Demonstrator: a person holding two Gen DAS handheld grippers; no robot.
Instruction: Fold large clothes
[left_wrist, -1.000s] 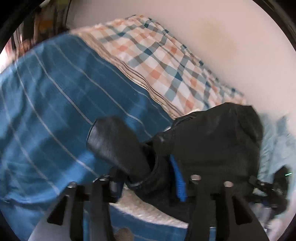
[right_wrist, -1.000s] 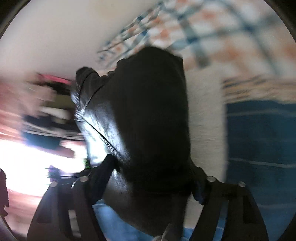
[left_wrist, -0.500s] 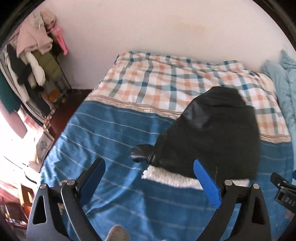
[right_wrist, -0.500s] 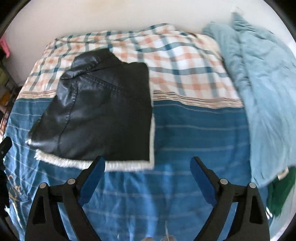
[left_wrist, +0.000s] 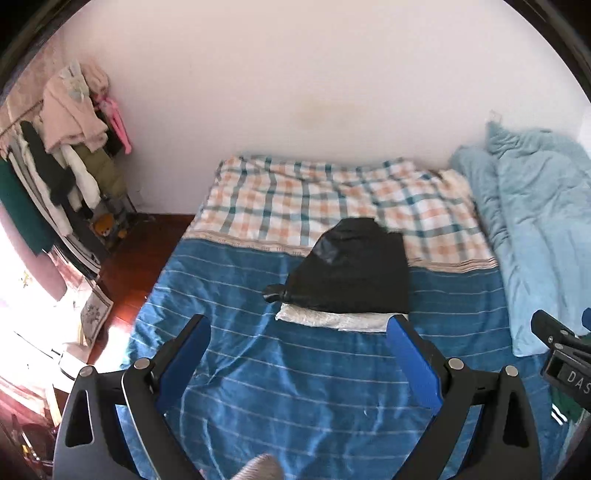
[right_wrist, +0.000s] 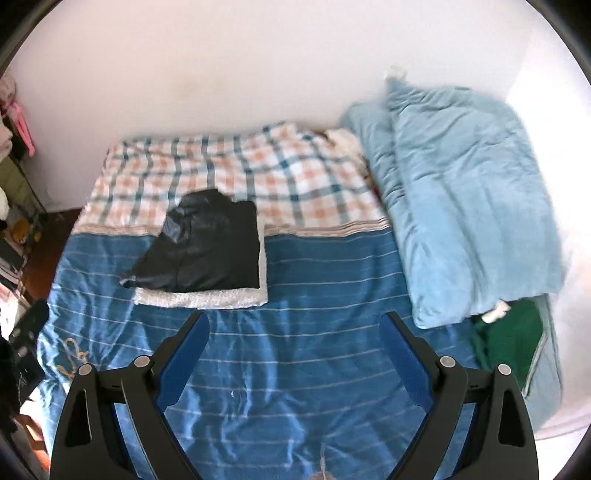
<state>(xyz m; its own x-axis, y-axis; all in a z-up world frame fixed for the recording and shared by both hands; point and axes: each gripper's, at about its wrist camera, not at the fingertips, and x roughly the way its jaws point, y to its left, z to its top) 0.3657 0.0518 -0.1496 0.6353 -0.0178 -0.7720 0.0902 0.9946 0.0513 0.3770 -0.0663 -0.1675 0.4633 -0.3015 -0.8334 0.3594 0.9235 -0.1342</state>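
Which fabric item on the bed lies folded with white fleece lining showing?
The black jacket, mid-bed; the light blue comforter and green garment show no lining.

The left black two-finger tool with blue inner pads (left_wrist: 298, 325) is held with its fingers spread wide apart, nothing gripped between them. The right black two-finger tool with blue inner pads (right_wrist: 294, 323) is likewise held spread wide and empty. Part of the right tool's black body is seen at the left view's right edge.
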